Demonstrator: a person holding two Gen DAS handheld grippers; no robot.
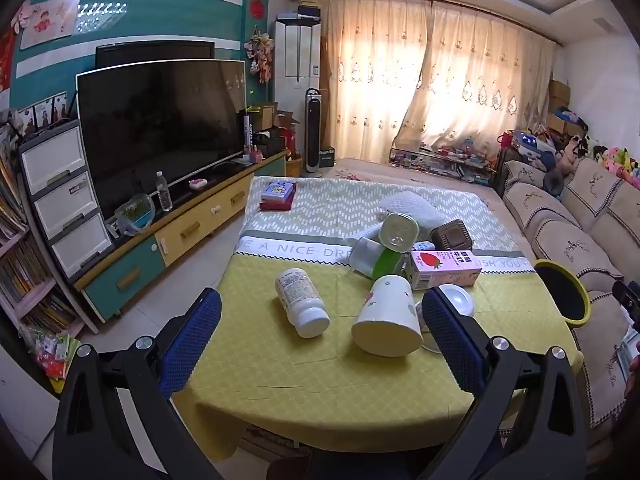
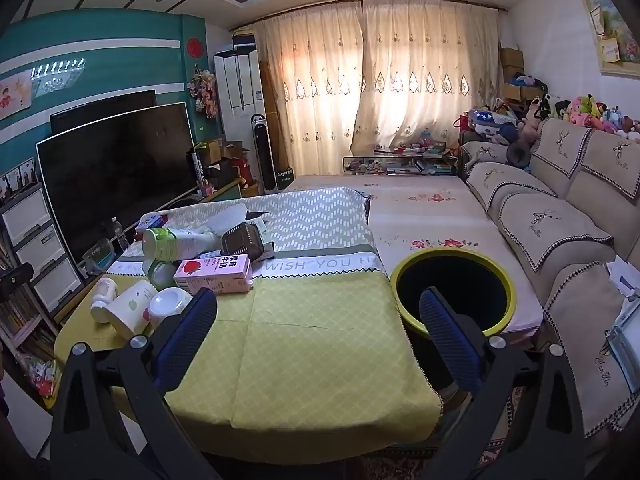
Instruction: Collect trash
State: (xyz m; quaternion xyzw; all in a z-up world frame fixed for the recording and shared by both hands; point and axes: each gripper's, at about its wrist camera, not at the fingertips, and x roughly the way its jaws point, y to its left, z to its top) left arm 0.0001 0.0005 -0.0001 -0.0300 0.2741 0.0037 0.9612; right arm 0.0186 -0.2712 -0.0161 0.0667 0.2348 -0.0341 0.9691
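Note:
Trash lies on the yellow-green tablecloth point(image 1: 304, 376): a white pill bottle point(image 1: 302, 302) on its side, a tipped paper cup point(image 1: 388, 322), a pink strawberry milk carton point(image 1: 446, 268), a green-white bottle point(image 1: 394, 246), a brown box point(image 1: 452, 235) and a white lid point(image 1: 458, 298). My left gripper point(image 1: 320, 336) is open and empty, just in front of the pill bottle and cup. My right gripper point(image 2: 318, 330) is open and empty over the bare cloth point(image 2: 320, 344), with the yellow-rimmed black bin point(image 2: 454, 284) by its right finger. The trash pile point(image 2: 192, 264) lies to its left.
A TV point(image 1: 160, 132) and cabinet point(image 1: 168, 240) stand to the left, with a water bottle point(image 1: 164, 191) on it. A sofa point(image 2: 560, 232) with cushions runs along the right. A small red box point(image 1: 278, 196) sits at the table's far end. The bin shows at the right point(image 1: 562, 294).

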